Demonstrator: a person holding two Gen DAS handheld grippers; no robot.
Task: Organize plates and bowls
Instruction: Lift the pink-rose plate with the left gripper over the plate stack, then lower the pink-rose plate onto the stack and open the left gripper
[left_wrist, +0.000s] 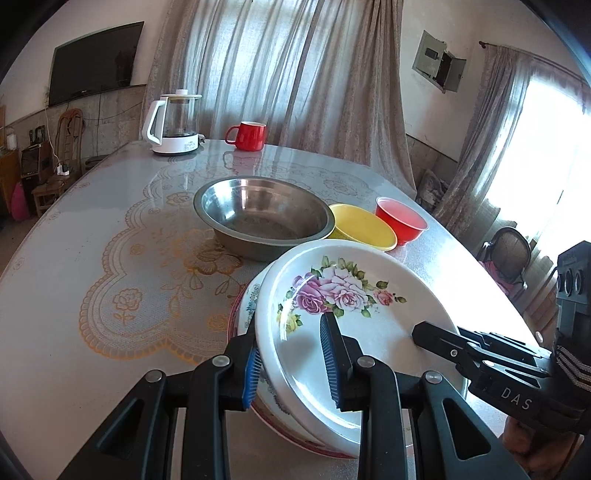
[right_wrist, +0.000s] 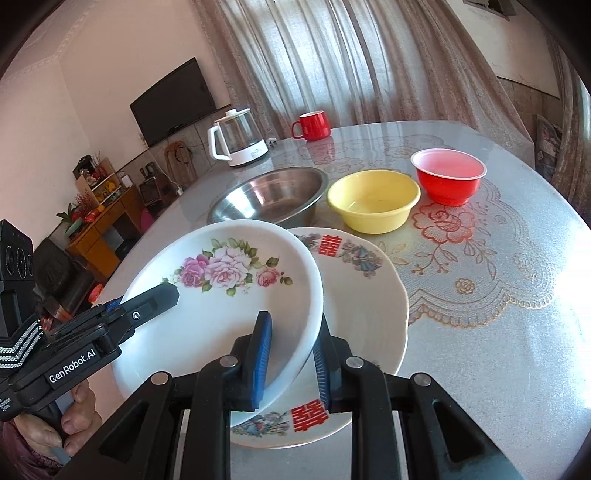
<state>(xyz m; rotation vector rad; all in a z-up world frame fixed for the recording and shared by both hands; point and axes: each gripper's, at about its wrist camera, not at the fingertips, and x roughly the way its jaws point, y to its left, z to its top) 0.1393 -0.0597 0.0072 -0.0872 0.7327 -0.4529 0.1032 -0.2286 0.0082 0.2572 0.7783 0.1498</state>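
So the white round plate with the pink rose print (right_wrist: 221, 295) sits tilted on top of the cream scalloped plate with red double-happiness characters (right_wrist: 365, 295), low in the centre of both wrist views. Both grippers straddle its rim from opposite sides. The left gripper (left_wrist: 291, 363) has its blue-padded fingers one above and one below the near-left edge, and the right gripper (right_wrist: 291, 363) does the same on the right edge, where the rose plate overhangs the cream one. The jaws look closed down onto the rim on both sides, though actual pad contact is hard to confirm.

What matters is that the plate is off-centre, shifted toward frame left in the right wrist view, so it probably wants nudging rightward to nest. Neither hand is nearer. The steel bowl (right_wrist: 269, 195), yellow plastic bowl (right_wrist: 373, 201) and red plastic bowl (right_wrist: 448, 179) line up just behind, toward the upper middle.
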